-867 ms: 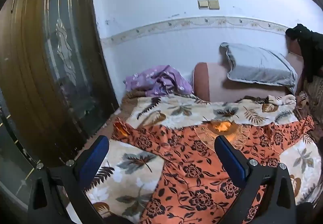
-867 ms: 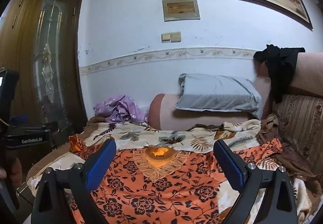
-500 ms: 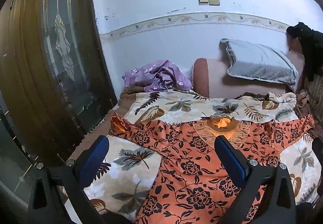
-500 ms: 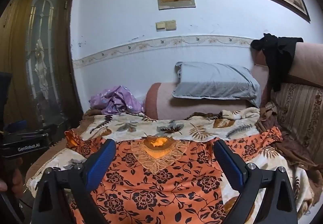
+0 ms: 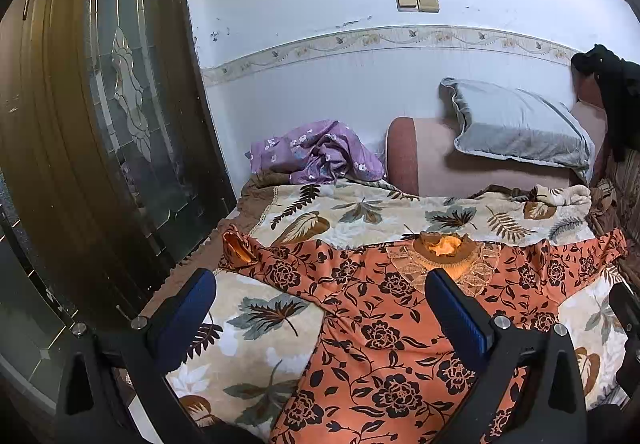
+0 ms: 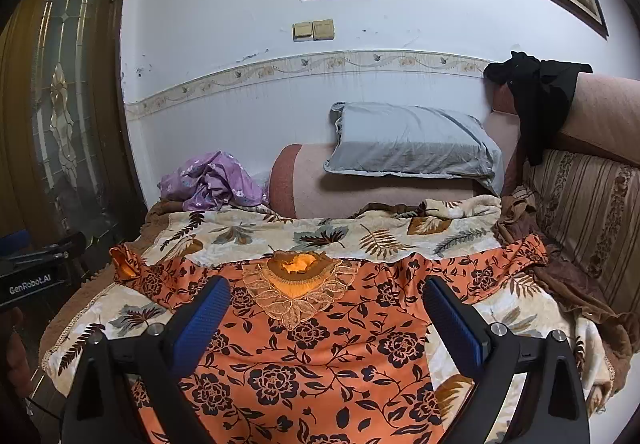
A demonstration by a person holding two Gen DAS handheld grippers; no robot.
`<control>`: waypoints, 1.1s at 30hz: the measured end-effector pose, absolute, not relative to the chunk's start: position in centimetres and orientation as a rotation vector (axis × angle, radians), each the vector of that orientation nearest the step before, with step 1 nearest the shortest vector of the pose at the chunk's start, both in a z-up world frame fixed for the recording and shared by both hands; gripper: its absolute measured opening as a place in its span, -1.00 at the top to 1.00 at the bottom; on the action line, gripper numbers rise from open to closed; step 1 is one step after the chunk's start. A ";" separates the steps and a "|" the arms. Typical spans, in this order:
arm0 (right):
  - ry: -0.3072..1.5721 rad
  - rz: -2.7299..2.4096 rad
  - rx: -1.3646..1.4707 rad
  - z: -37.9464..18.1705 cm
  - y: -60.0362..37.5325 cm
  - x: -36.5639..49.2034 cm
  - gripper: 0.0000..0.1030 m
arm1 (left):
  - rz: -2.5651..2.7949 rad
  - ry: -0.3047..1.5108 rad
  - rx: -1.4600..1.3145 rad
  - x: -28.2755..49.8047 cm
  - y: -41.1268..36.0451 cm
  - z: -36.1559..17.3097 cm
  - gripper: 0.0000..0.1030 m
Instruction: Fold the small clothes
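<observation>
An orange dress with black flowers point(image 5: 384, 324) point(image 6: 320, 356) lies spread flat on a leaf-print blanket point(image 5: 360, 212) point(image 6: 320, 236), sleeves out to both sides, lace collar point(image 6: 294, 292) toward the wall. My left gripper point(image 5: 320, 308) is open and empty, hovering above the dress's left half. My right gripper point(image 6: 326, 312) is open and empty, above the dress's chest just below the collar. The left gripper's body shows at the left edge of the right wrist view point(image 6: 36, 272).
A crumpled purple garment point(image 5: 316, 156) point(image 6: 212, 180) lies at the blanket's far left. A grey pillow point(image 6: 412, 140) rests on the pink sofa arm point(image 6: 288, 180). A black garment point(image 6: 536, 92) hangs on the sofa back at right. A wooden door point(image 5: 100, 124) stands left.
Both grippers have tilted down and moved a little closer over the dress. Both stay open and the dress has not moved.
</observation>
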State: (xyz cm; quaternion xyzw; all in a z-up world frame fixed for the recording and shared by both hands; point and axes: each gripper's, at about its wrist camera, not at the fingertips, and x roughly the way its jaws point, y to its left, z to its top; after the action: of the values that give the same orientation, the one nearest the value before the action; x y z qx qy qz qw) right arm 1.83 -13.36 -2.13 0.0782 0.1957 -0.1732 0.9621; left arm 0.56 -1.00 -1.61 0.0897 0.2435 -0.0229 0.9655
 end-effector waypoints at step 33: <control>0.466 -0.368 0.179 -3.1 -13.4 3.3 -0.91 | -0.061 0.504 0.182 1.0 -1.3 -2.3 -1.00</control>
State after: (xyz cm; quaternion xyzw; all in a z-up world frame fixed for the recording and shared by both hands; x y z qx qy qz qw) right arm 3.33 -13.44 -3.09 0.0879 0.2291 -0.1810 0.9524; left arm 1.04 -1.32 -2.33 0.0900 0.2488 -0.0303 0.9639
